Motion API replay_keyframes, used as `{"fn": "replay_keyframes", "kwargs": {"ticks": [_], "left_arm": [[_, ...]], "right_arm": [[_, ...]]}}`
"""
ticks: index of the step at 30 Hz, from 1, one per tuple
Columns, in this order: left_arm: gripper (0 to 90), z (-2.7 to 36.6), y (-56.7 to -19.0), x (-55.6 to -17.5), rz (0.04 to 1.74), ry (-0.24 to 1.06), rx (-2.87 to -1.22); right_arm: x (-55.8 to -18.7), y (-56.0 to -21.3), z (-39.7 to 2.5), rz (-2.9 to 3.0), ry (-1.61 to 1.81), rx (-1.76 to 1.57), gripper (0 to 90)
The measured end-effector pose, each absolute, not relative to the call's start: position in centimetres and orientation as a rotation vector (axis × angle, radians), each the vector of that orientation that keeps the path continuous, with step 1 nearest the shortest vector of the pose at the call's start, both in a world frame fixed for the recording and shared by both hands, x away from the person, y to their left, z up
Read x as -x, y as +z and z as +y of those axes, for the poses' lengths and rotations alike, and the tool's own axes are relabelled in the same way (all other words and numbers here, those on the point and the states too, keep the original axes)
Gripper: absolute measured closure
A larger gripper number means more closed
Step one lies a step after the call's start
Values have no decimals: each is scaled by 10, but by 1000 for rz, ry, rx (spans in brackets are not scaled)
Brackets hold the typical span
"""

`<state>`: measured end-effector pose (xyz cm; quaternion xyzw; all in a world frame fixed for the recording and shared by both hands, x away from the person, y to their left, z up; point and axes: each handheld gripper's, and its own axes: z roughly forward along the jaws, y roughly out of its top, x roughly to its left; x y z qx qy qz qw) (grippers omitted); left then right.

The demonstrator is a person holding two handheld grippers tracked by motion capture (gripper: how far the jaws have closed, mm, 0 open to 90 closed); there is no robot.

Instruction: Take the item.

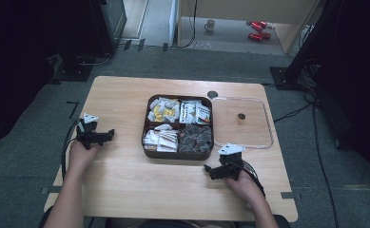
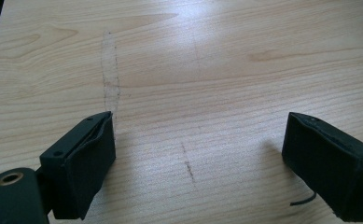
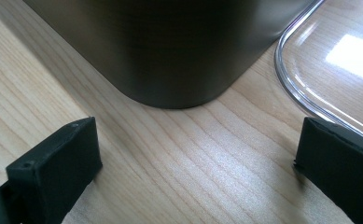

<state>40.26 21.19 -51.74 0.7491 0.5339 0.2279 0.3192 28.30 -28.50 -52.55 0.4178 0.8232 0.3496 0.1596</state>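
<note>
Two grippers rest on the table with jaws spread wide and empty: the left gripper [image 1: 110, 133] near the left edge, the right gripper [image 1: 206, 167] just off the near right corner of the brown tray [image 1: 178, 154]. That tray sits mid-table, its four compartments filled, with the clear lid [image 1: 268, 137] lying beside its right side.

You can read no text here: the packets in the brown tray [image 1: 146, 142] carry printing too small and blurred to make out

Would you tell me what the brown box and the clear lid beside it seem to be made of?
Brown box: likely plastic, dark satin finish with a soft sheen on its rounded corner. Clear lid: probably transparent plastic, glossy; the wood shows through and it reflects light.
</note>
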Motion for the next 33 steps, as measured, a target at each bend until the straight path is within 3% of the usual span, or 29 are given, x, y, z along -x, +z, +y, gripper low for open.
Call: {"fn": "replay_keyframes", "kwargs": {"ticks": [33], "left_arm": [[93, 208, -517, -404, 1445, 616, -1948]], "right_arm": [[-283, -526, -285, 2354, 1000, -1191, 0]]}}
